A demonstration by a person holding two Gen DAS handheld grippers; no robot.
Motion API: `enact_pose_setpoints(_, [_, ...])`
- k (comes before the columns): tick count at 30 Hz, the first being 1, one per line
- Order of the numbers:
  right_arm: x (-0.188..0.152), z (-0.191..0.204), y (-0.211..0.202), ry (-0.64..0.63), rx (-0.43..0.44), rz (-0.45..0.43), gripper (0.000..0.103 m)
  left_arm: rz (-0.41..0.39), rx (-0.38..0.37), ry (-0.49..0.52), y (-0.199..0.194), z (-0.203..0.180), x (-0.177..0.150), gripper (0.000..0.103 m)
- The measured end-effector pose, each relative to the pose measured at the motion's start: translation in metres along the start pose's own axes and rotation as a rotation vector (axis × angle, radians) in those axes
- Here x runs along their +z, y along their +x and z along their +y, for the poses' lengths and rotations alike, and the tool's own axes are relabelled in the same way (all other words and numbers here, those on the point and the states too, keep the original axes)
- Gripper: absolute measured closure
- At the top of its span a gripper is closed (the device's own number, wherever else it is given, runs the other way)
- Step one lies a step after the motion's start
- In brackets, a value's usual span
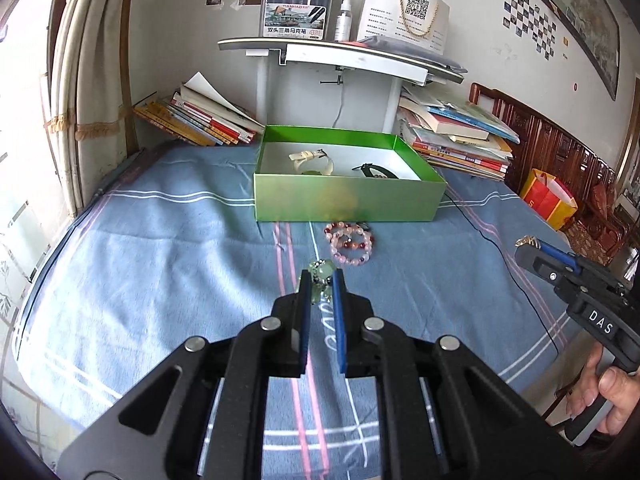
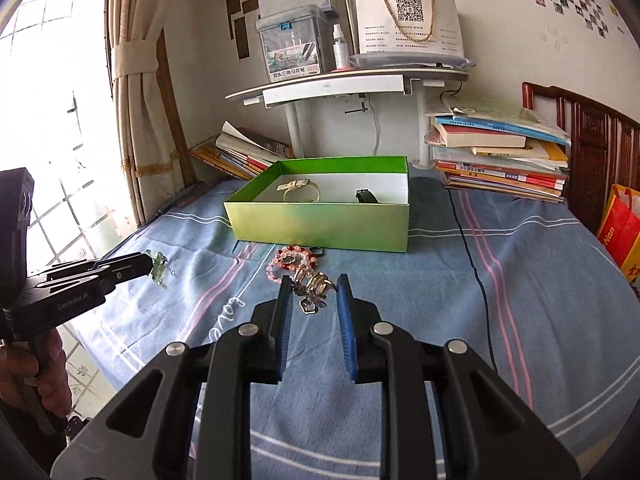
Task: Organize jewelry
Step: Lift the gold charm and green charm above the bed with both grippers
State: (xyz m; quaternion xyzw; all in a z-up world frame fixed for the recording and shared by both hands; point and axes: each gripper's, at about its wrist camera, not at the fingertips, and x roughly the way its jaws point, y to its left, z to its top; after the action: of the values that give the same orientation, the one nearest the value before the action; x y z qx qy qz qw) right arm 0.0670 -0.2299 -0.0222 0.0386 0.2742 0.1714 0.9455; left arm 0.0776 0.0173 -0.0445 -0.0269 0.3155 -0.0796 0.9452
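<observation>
Both hand-held grippers faced the green box (image 1: 348, 196) straight ahead: the left hand-held gripper (image 1: 322, 276) was clamped on a jade charm (image 1: 320, 270), and the right hand-held gripper (image 2: 312, 284) gripped a gold clasp (image 2: 314, 286).

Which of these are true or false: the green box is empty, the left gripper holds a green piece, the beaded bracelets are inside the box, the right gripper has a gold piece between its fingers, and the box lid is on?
1. The green box is empty. False: a cream watch and a dark watch lie inside.
2. The left gripper holds a pale green jewelry piece. True.
3. The beaded bracelets are inside the box. False: they lie on the blue bedsheet in front of it.
4. The right gripper has a gold piece between its fingers. True.
5. The box lid is on. False: the box is open.
</observation>
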Motion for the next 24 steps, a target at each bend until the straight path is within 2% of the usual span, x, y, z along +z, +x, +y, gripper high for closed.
enact_pose_setpoints(13, [-0.004,0.01,-0.019,-0.003,-0.009,-0.029,0.081,-0.018,-0.004,0.024,-0.022,-0.004,-0.008,0.092])
enact_pose_setpoints(24, [-0.004,0.012,-0.024,-0.004,-0.013,-0.037,0.081,-0.014,-0.005,0.026,-0.024,-0.003,-0.01,0.092])
